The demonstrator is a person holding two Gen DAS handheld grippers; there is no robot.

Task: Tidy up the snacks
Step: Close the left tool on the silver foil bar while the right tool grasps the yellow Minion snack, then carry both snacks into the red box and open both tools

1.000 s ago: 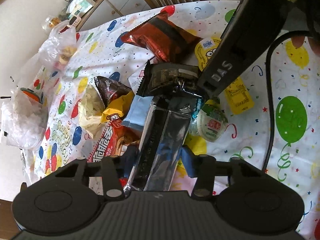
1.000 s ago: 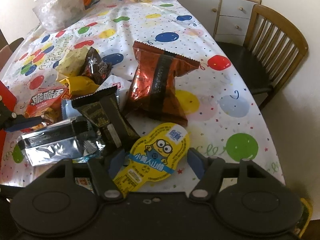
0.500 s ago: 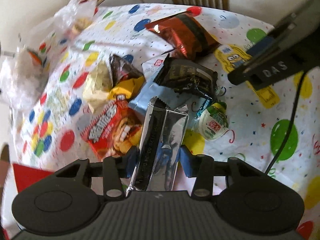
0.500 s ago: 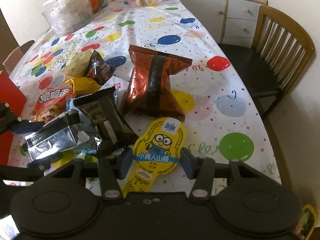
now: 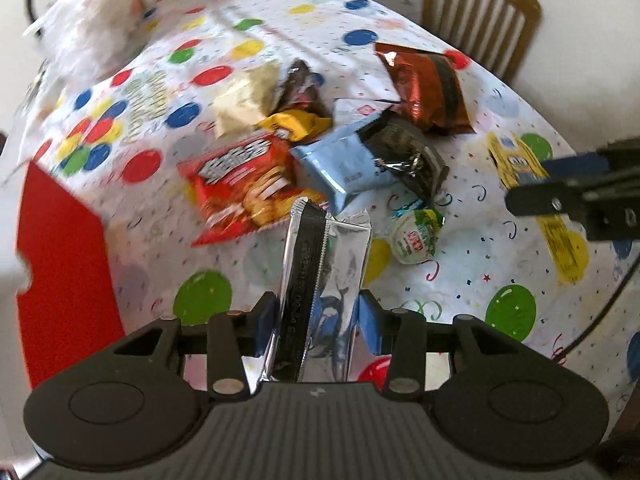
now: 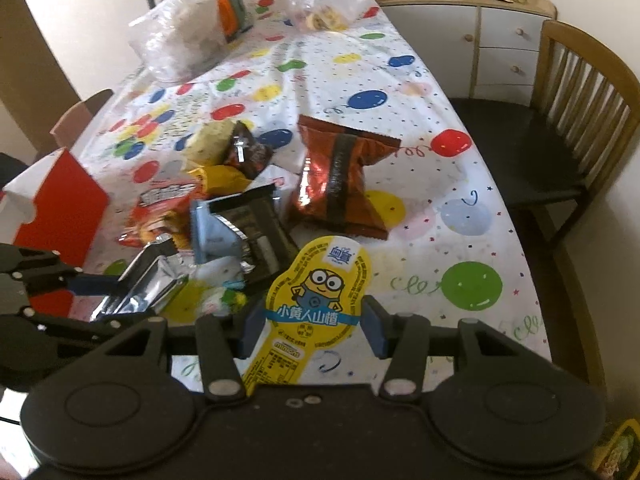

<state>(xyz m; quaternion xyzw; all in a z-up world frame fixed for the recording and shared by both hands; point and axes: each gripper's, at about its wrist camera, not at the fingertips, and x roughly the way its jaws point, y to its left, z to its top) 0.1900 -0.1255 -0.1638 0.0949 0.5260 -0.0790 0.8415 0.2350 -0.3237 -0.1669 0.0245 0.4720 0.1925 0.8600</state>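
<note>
My left gripper point(image 5: 320, 308) is shut on a silver snack packet point(image 5: 324, 256), which stands up between its blue pads above the balloon-print tablecloth point(image 5: 460, 280). From the right wrist view, that packet point(image 6: 148, 284) hangs at the left in the left gripper point(image 6: 100, 284). My right gripper point(image 6: 310, 324) is shut on the narrow lower part of a flat yellow cartoon packet point(image 6: 320, 276), held off the cloth. A pile of loose snacks lies mid-table: red chips bag point(image 5: 236, 184), light blue packet point(image 5: 340, 164), black packet point(image 5: 408, 152), copper-red bag point(image 6: 340, 184), small jelly cup point(image 5: 414, 236).
A red box point(image 6: 60, 208) stands at the table's left edge. Clear plastic bags point(image 6: 180, 40) sit at the far end. A wooden chair point(image 6: 560, 128) stands to the right of the table, and a white cabinet point(image 6: 480, 32) behind it.
Both grippers rose with their packets. The right jaws closed onto the yellow packet and lifted it. The left gripper rolled and swung left, bringing the red box into its view.
</note>
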